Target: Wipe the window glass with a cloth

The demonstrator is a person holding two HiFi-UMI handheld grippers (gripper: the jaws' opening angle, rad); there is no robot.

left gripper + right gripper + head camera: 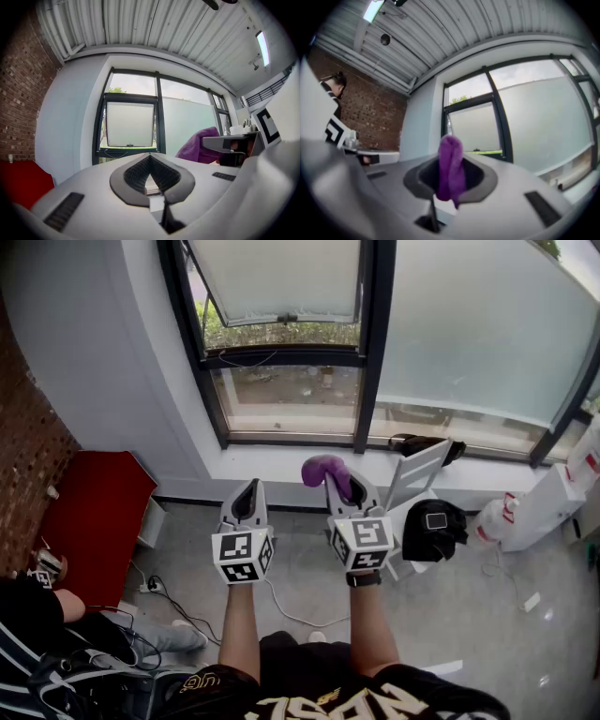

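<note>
A purple cloth (324, 471) (451, 168) (199, 145) is bunched between the jaws of my right gripper (337, 486) (450, 176), which is shut on it. My left gripper (247, 500) (152, 180) is shut with nothing in it, level with the right one. Both are held above the floor, short of the window glass (473, 329) (543, 124) (185, 129). The small hinged window pane (277, 277) (130, 124) at the left stands tilted open. The black window frame (372, 343) divides the panes.
A white windowsill (281, 463) runs below the glass. A white chair (417, 474) with a black bag (434, 529) stands to the right. A red mat (94, 507) lies by the brick wall (23, 456) at left. A seated person (56, 634), cables and a white bottle (492, 518) are on the floor.
</note>
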